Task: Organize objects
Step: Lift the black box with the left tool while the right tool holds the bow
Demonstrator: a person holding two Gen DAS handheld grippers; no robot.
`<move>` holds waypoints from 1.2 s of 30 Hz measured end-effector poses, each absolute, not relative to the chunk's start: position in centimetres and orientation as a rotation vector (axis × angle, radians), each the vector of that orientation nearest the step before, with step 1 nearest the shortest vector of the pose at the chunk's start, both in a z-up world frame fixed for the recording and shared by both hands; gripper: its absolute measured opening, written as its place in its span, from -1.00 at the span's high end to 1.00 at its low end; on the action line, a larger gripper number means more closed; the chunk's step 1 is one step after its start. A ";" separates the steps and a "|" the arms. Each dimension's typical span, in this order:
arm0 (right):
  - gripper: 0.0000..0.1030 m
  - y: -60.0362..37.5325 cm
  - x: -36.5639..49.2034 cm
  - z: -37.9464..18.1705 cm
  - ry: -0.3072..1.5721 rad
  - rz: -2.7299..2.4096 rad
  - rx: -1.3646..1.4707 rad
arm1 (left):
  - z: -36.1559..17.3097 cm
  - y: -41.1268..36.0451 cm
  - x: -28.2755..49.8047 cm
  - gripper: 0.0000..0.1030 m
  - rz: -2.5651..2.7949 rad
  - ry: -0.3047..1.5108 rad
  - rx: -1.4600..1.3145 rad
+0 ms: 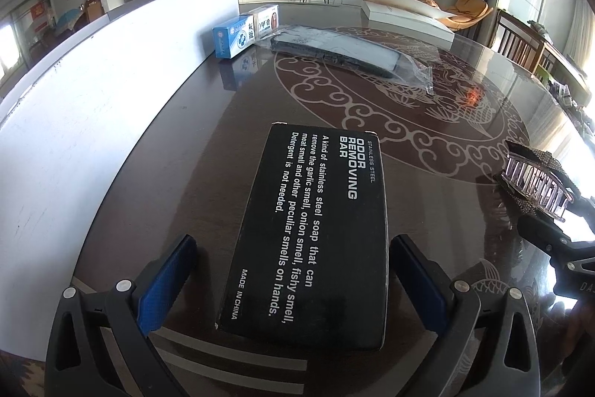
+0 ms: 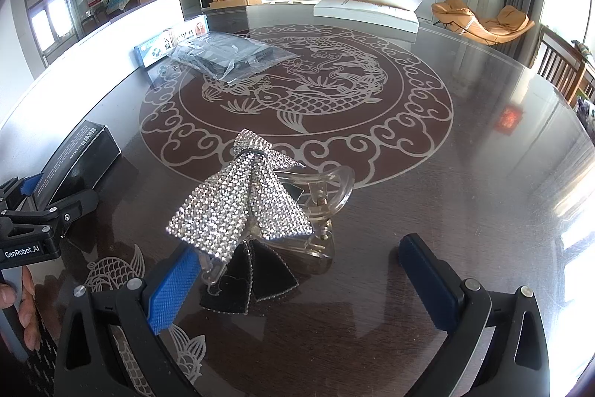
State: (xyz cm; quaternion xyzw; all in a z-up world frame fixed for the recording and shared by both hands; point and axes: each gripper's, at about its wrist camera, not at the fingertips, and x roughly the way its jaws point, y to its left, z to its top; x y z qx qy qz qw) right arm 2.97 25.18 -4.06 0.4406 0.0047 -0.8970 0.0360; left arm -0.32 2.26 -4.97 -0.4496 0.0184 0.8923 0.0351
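A black "Odor Removing Bar" box lies flat on the dark glass table, between the fingers of my left gripper. The jaws are open, with a gap on each side of the box. The box also shows in the right wrist view. A rhinestone bow hair clip with a clear plastic claw lies between the fingers of my right gripper, which is open. The bow's left tip rests against the left pad. The clip shows in the left wrist view.
A white board stands along the table's left side. Far back lie a blue box, a white medicine box and a bagged dark keyboard-like item. A white flat box sits at the far edge.
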 end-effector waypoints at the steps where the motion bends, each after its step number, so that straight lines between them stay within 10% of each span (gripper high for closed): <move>1: -1.00 25.2 3.0 -4.1 0.015 -2.755 1.354 | -5.0 2.3 -0.3 -1.00 2.742 0.056 -1.384; 36: -1.00 26.2 2.9 -3.1 -0.089 -2.733 1.315 | -5.0 1.0 0.0 -1.00 2.772 0.014 -1.431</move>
